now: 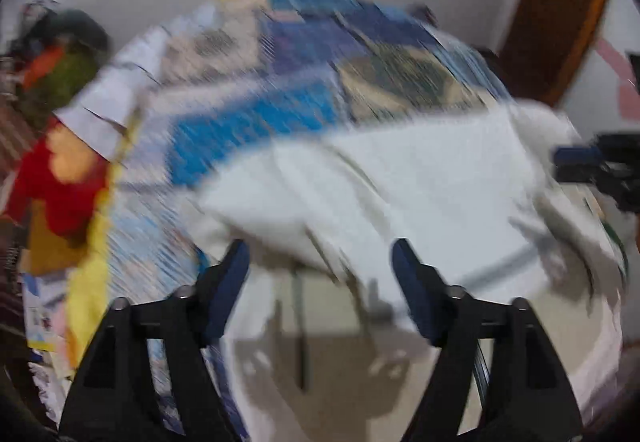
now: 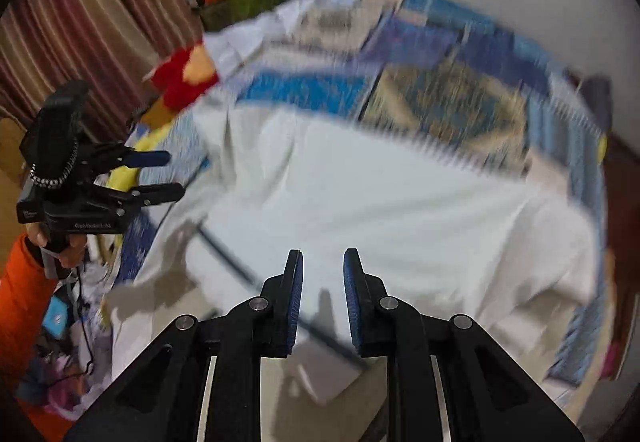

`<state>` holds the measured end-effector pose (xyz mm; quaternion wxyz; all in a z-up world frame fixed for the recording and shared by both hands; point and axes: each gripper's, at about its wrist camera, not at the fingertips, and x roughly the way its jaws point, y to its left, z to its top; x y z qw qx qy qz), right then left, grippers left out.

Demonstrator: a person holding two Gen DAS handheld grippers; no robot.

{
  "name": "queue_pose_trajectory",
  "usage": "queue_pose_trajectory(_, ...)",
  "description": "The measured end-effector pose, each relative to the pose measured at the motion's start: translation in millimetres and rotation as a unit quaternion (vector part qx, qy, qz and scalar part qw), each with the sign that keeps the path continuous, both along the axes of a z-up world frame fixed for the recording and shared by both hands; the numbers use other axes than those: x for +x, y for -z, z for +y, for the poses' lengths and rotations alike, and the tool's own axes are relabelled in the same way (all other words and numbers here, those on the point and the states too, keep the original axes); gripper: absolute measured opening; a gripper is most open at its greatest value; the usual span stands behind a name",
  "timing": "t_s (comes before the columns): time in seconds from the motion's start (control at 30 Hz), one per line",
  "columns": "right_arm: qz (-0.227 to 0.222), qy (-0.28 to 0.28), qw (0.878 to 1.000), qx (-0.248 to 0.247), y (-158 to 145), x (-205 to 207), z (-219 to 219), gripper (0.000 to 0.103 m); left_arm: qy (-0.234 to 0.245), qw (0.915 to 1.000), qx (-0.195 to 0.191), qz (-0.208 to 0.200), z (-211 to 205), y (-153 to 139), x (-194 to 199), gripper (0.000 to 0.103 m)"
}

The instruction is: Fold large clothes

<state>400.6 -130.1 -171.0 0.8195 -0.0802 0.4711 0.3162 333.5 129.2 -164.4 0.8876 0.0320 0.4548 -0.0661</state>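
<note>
Below, in the left wrist view, the left gripper (image 1: 318,262) has its fingers (image 1: 230,278) spread wide with nothing between them. The white garment (image 1: 420,186) lies just ahead of the fingers and to their right, spread over a blue patterned bed cover (image 1: 256,122). A red and yellow plush toy (image 1: 60,178) sits far to the left of the fingers.

In the right wrist view, the right gripper (image 2: 322,278) has its fingers (image 2: 294,290) drawn close, a narrow gap left, pinching nothing. The white garment (image 2: 380,202) lies under and ahead of them. No container is visible.
</note>
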Motion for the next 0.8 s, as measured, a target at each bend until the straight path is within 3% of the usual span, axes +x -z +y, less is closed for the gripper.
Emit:
queue_pose_trajectory(0.07,-0.029,0.018,0.999,0.002,-11.1,12.6,-1.8,0.017,-0.024,0.9994,0.014,-0.023,7.2,-4.3,19.2,0.08)
queue_pose_trajectory(0.17,-0.03,0.05,0.998,-0.023,-3.0,40.4,-7.2,0.017,-0.061,0.9967,0.052,-0.01,20.0,18.8,50.0,0.08)
queue_pose_trajectory(0.23,-0.009,0.079,0.995,-0.057,19.0,61.0,-18.8,0.017,-0.08,0.9933,0.083,0.012,30.6,42.4,61.6,0.08)
queue_pose_trajectory(0.37,0.032,0.121,0.983,-0.138,73.9,81.9,-63.9,0.017,-0.133,0.9785,0.142,0.07,71.7,101.6,70.5,0.08)
queue_pose_trajectory(0.47,0.045,0.122,0.987,-0.096,86.1,76.9,-108.4,0.017,-0.176,0.9586,0.188,0.121,106.9,145.3,68.7,0.082)
queue_pose_trajectory(0.5,0.045,0.132,0.987,-0.08,83.9,74.9,-123.4,0.017,-0.177,0.9566,0.199,0.119,110.6,152.0,67.9,0.087)
queue_pose_trajectory(0.63,0.06,0.17,0.983,-0.016,72.5,73.7,-163.4,0.017,-0.165,0.9674,0.167,0.096,116.2,139.6,58.2,0.088)
queue_pose_trajectory(0.7,0.061,0.189,0.98,-0.014,66.2,73.4,-170.2,0.017,-0.15,0.9765,0.131,0.083,115.1,122.3,52.0,0.085)
queue_pose_trajectory(0.8,0.026,0.195,0.98,-0.022,44.3,67.3,-162.8,0.017,-0.138,0.9855,0.091,0.041,110.6,84.2,42.2,0.085)
